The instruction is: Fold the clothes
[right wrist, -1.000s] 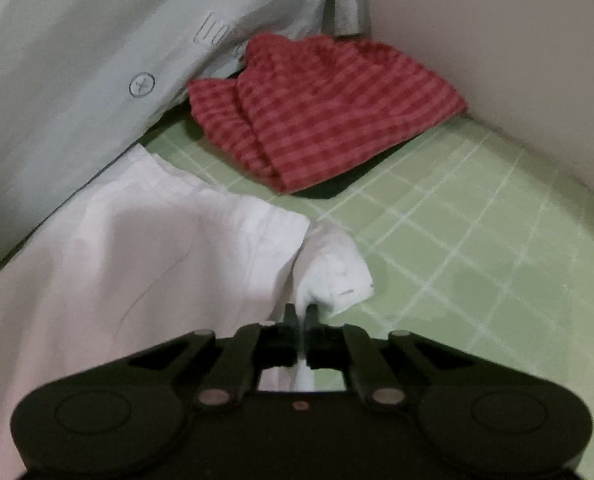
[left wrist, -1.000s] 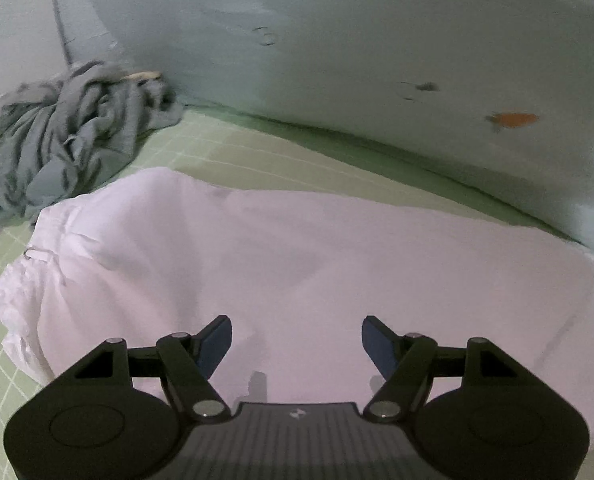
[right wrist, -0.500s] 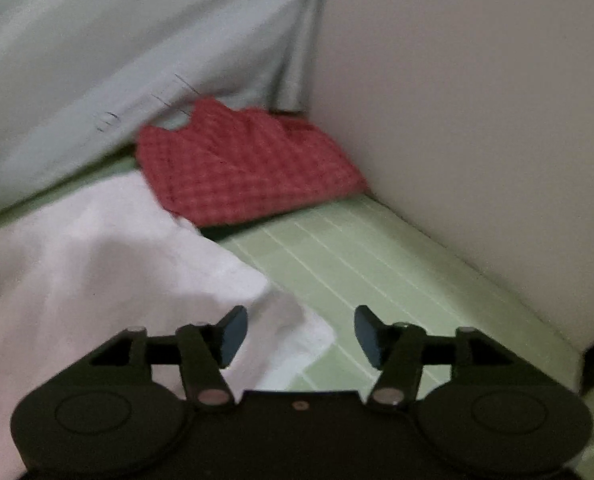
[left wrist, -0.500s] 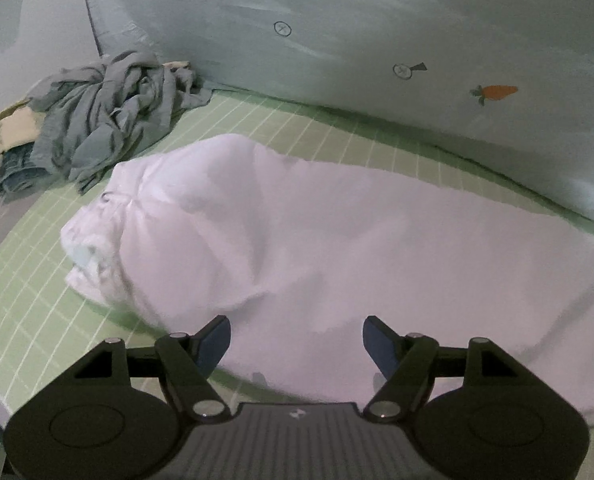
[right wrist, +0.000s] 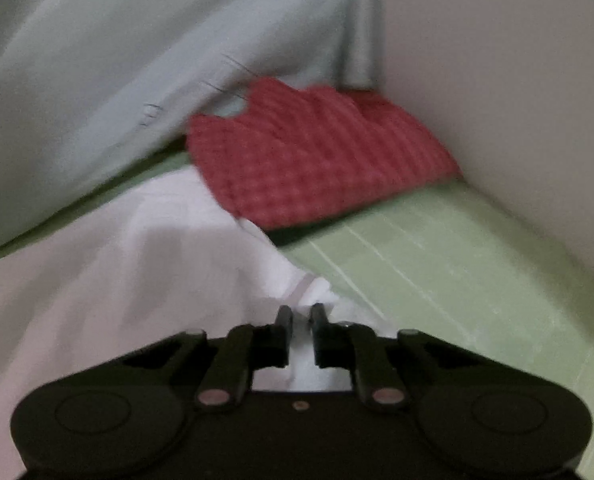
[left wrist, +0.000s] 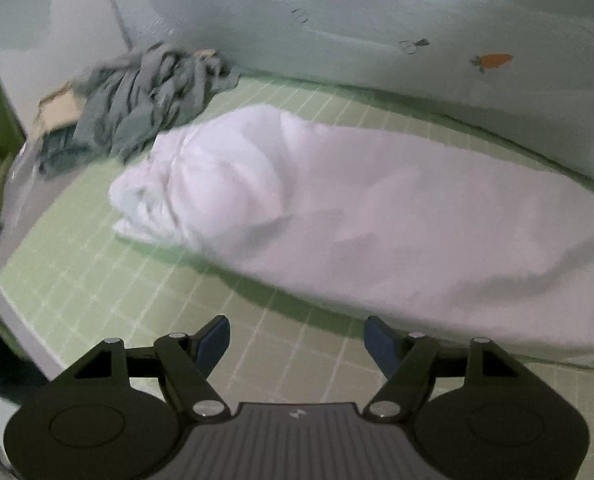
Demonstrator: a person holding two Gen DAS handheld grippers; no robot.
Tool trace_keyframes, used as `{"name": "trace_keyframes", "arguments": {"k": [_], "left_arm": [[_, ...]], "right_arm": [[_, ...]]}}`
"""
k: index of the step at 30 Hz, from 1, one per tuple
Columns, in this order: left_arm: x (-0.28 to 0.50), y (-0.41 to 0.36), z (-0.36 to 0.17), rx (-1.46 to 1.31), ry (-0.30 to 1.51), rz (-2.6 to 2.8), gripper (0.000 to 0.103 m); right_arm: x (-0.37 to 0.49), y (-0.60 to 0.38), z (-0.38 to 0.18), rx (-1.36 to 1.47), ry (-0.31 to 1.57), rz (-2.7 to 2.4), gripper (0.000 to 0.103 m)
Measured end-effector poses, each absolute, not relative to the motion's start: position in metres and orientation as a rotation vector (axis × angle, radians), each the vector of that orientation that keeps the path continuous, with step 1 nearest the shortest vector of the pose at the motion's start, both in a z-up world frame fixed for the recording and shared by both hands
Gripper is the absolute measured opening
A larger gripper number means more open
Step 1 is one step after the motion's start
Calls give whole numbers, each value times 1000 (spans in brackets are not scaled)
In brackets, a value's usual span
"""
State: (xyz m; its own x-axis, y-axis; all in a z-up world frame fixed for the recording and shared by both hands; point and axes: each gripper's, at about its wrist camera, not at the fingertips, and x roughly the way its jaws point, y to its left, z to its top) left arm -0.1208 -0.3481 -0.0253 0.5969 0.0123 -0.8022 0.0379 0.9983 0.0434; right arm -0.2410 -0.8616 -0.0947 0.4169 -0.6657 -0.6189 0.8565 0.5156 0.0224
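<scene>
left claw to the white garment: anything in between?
Nothing. In the left wrist view only bare green grid mat separates the open left claw from the white garment's near edge.

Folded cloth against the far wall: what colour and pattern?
Red folded cloth with a lighter check, clearest in the right wrist view.

The left gripper point(left wrist: 297, 338) is a matte black plastic tool with two rounded lobes at its base, each stamped with a shallow circle, a ribbed grey centre panel bearing a small pale emblem, and angled black link arms pinned by silver rivets that end in dark blue finger pads point(left wrist: 214, 340). The right gripper point(right wrist: 300, 315) is the same black twin-lobed build with silver rivets at its link arms, one small screw at mid-body, and narrow black fingertips point(right wrist: 284, 316).
</scene>
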Motion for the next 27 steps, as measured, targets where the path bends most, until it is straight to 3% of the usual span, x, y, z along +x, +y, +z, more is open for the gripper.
{"name": "trace_keyframes", "arguments": {"k": [6,15,16,19,20,23,27], "left_arm": [[-124,-342,-21,-26,899,6,75],[-108,-314,-32,-74,904,46,75],[-106,-310,-32,-90,903,49,78],[-98,-291,-33,-150,896,49,85],[-92,-284,-35,-164,899,53,85],[-74,-261,-40,-212,906,63,85],[-42,-225,-48,-289,908,76,88]], "right_arm": [[-283,-836,-39,374,464,-1021,6],[-304,-829,-103,402,746,-1074,8],[-304,-825,-103,411,753,-1085,13],[-301,-805,-92,463,709,-1095,61],[-294,-797,-88,465,701,-1080,72],[-272,-771,-78,472,677,-1038,85],[-225,-724,-72,445,700,-965,89]]}}
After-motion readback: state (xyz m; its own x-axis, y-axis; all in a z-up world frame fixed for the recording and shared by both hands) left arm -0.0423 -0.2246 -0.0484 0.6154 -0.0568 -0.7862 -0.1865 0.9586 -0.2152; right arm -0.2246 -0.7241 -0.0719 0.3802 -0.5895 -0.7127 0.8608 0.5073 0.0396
